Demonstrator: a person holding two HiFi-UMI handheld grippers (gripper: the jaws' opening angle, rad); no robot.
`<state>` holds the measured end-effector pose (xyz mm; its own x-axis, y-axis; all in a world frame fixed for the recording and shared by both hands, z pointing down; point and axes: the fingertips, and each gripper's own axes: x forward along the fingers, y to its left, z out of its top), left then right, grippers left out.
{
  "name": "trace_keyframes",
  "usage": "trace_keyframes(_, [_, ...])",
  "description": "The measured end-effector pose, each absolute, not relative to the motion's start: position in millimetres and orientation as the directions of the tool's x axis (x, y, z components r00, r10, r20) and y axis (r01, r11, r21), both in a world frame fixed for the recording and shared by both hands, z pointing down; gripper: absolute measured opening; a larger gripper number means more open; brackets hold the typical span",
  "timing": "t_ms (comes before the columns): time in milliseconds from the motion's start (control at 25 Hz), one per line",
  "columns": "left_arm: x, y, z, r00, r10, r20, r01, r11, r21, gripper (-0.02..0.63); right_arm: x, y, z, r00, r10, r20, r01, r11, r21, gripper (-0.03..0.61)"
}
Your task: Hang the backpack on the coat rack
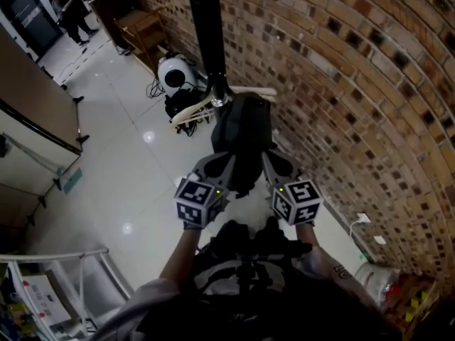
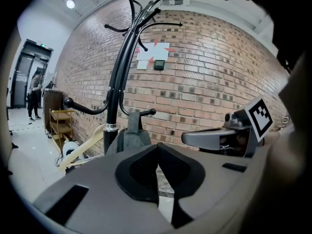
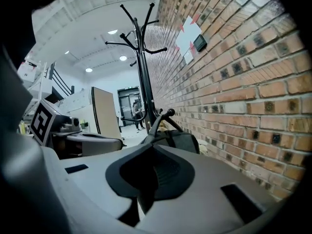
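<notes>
One dark backpack [image 1: 242, 130] hangs by its top loop from a low hook of one black coat rack [image 1: 207, 27], just ahead of two tools. The left tool [image 2: 157, 151] and right tool [image 3: 154, 154] each have their jaws pressed together, holding nothing.
</notes>
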<state>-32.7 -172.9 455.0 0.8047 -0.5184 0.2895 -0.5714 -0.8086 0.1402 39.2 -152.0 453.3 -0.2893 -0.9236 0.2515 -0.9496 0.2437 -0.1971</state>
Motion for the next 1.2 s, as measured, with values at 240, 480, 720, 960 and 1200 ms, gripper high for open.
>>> trace_keyframes(240, [-23.2, -155.1, 454.2, 0.797, -0.539, 0.274, -0.591, -0.791, 0.162, 0.003, 32.8, -136.7, 452.8, -0.332, -0.907, 0.259, -0.938, 0.287, -0.195, 0.012])
trace_keyframes(480, [-10.2, -131.0, 455.6, 0.763, -0.587, 0.269, -0.640, -0.745, 0.189, 0.003, 36.3, -110.0, 451.9, -0.398, -0.874, 0.280, -0.913, 0.349, -0.210, 0.011])
trace_keyframes(720, [8.7, -100.0, 462.2, 0.720, -0.634, 0.282, -0.689, -0.700, 0.186, 0.003, 47.9, -80.7, 455.0, -0.462, -0.841, 0.281, -0.886, 0.421, -0.195, 0.011])
trace_keyframes(960, [16.4, -76.5, 469.9, 0.687, -0.666, 0.292, -0.722, -0.671, 0.168, 0.003, 50.3, -60.0, 460.3, -0.513, -0.814, 0.273, -0.858, 0.476, -0.194, 0.011])
trace_keyframes(1200, [18.0, -63.6, 472.0, 0.666, -0.680, 0.308, -0.740, -0.653, 0.158, 0.003, 54.1, -49.2, 459.9, -0.535, -0.803, 0.263, -0.844, 0.499, -0.196, 0.011])
